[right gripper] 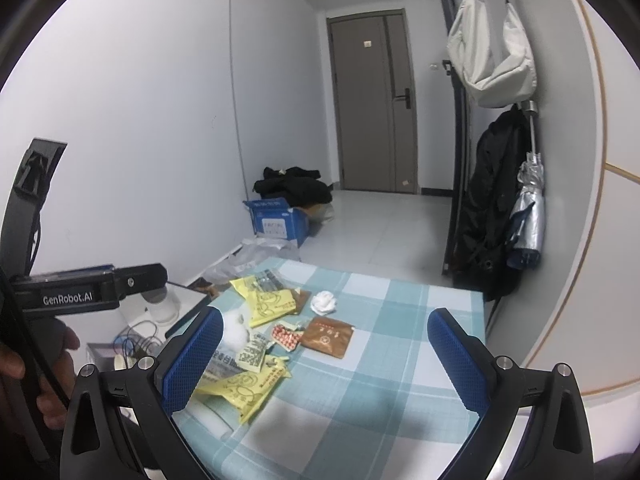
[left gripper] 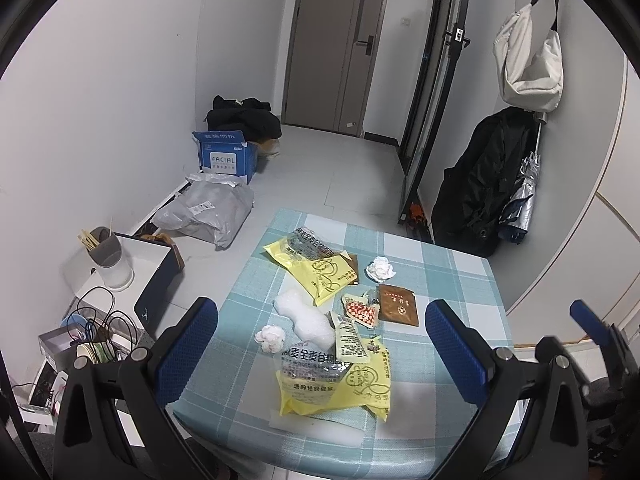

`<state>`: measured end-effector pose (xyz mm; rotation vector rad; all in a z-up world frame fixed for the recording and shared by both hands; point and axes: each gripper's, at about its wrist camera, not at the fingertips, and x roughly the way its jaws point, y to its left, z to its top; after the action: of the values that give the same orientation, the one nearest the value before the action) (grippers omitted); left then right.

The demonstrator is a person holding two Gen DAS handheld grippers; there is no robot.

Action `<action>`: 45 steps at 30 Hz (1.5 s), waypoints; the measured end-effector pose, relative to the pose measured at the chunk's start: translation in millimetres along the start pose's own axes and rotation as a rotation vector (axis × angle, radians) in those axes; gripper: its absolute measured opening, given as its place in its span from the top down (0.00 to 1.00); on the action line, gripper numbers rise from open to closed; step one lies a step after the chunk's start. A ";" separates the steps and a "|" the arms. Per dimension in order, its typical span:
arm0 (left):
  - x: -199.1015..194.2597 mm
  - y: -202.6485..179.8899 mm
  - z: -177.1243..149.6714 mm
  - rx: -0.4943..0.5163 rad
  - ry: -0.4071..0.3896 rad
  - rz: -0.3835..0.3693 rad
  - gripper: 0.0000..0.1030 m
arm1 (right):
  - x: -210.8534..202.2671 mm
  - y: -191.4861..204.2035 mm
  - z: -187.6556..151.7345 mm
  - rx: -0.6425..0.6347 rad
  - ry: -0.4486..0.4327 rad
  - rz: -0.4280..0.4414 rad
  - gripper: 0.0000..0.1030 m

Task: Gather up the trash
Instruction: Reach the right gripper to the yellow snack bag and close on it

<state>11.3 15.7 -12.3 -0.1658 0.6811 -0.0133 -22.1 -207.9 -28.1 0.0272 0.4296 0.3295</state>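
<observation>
A small table with a blue-and-white checked cloth point(left gripper: 440, 276) point(right gripper: 392, 312) carries the trash. On it lie two yellow wrappers point(left gripper: 316, 268) point(left gripper: 340, 388), a crumpled white tissue point(left gripper: 379, 269) point(right gripper: 323, 302), a brown sachet point(left gripper: 399, 305) point(right gripper: 328, 337), a red-patterned sachet point(left gripper: 362, 311) point(right gripper: 286, 334), a piece of bubble wrap point(left gripper: 304, 320) point(right gripper: 236, 330) and a pinkish tissue ball point(left gripper: 271, 337). My left gripper point(left gripper: 322, 352) hovers open above the near yellow wrapper, holding nothing. To its right, over bare cloth, my right gripper point(right gripper: 326, 360) is also open and empty.
Left of the table stand a white side unit with a cup of chopsticks point(left gripper: 106, 252) and tangled cables point(left gripper: 100, 320). A grey plastic bag point(left gripper: 208, 212) and a blue box point(left gripper: 226, 156) sit on the floor. A black coat point(left gripper: 480, 184) and an umbrella point(left gripper: 524, 196) hang on the right wall.
</observation>
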 end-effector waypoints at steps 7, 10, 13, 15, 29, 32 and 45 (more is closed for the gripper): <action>3.4 33.4 8.7 -0.062 0.014 -0.005 0.01 | 20.1 20.1 -9.3 -0.051 0.080 0.083 0.00; 8.5 49.8 10.3 -0.082 0.022 0.012 0.01 | 30.6 37.8 -15.5 -0.115 0.116 0.111 0.00; 15.7 69.5 9.0 -0.147 0.056 -0.009 0.01 | 41.7 58.4 -24.1 -0.211 0.152 0.111 0.00; 19.2 78.7 8.3 -0.184 0.073 -0.016 0.01 | 52.0 73.3 -32.5 -0.285 0.188 0.104 0.01; 30.8 117.1 7.9 -0.288 0.115 -0.025 0.01 | 105.2 121.4 -78.8 -0.553 0.343 0.063 0.19; 31.0 118.4 8.3 -0.285 0.110 -0.013 0.01 | 111.1 125.3 -81.5 -0.585 0.337 0.049 0.22; 34.5 115.0 8.9 -0.260 0.114 0.006 0.01 | 118.0 132.8 -94.2 -0.723 0.354 0.048 0.79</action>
<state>38.9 128.2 -45.2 -0.4150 0.7957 0.0719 -0.9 -48.5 -148.9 -0.7366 0.6389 0.5244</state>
